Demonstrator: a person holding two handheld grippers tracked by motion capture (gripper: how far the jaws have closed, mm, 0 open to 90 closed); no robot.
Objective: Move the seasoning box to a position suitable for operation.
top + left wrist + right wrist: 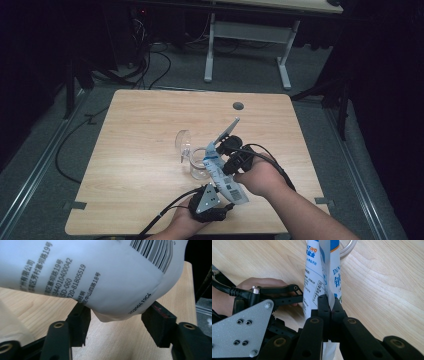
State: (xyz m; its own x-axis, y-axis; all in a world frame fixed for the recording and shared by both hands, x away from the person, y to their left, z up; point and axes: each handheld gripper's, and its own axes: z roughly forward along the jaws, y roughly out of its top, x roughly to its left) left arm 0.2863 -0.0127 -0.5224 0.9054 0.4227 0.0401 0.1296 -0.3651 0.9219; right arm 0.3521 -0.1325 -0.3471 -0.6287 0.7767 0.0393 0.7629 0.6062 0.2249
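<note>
Right gripper (329, 307) pinches pouch (322, 277) (left gripper (116, 322) agape).

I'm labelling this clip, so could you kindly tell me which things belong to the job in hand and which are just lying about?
In the job:
- white printed pouch, pinched by the right gripper
- left gripper, jaws open at the pouch's bottom end
- glass beaker under the pouch

Lying about:
- clear lid
- second desk behind
- floor cables

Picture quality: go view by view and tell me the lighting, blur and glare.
High view: table lit, surroundings nearly black, glass beaker faint. Left gripper view: white pouch bright, its left-hand print soft. Right gripper view: evenly lit, jaws close and slightly soft, wood grain sharp.
</note>
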